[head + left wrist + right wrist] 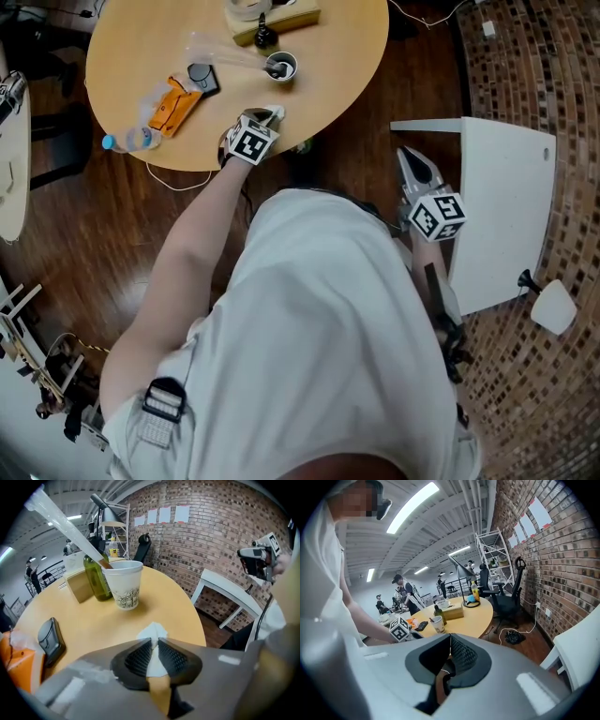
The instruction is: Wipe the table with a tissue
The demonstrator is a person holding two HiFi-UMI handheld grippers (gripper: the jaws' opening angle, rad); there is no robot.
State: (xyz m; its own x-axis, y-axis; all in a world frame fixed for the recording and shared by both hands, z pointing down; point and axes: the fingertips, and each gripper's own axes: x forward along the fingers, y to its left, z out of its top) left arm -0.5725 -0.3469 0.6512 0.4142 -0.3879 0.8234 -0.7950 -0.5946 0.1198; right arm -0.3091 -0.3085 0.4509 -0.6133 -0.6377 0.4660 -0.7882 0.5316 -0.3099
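Observation:
My left gripper (269, 117) reaches over the near edge of the round wooden table (347, 56). It is shut on a white tissue (153, 633), whose crumpled end sticks out past the pads and lies on the tabletop (178, 606). In the head view the tissue (278, 112) shows as a small white patch at the gripper's tip. My right gripper (406, 156) hangs off the table over the dark floor at the right. In the right gripper view its jaws (450, 636) are shut with nothing between them.
Just beyond the tissue stand a paper cup (124, 584), a green bottle (96, 578) and a brown box (78, 585). A black phone (49, 639), an orange packet (173, 105) and a plastic bottle (131, 141) lie at the left. A white table (502, 206) stands at the right.

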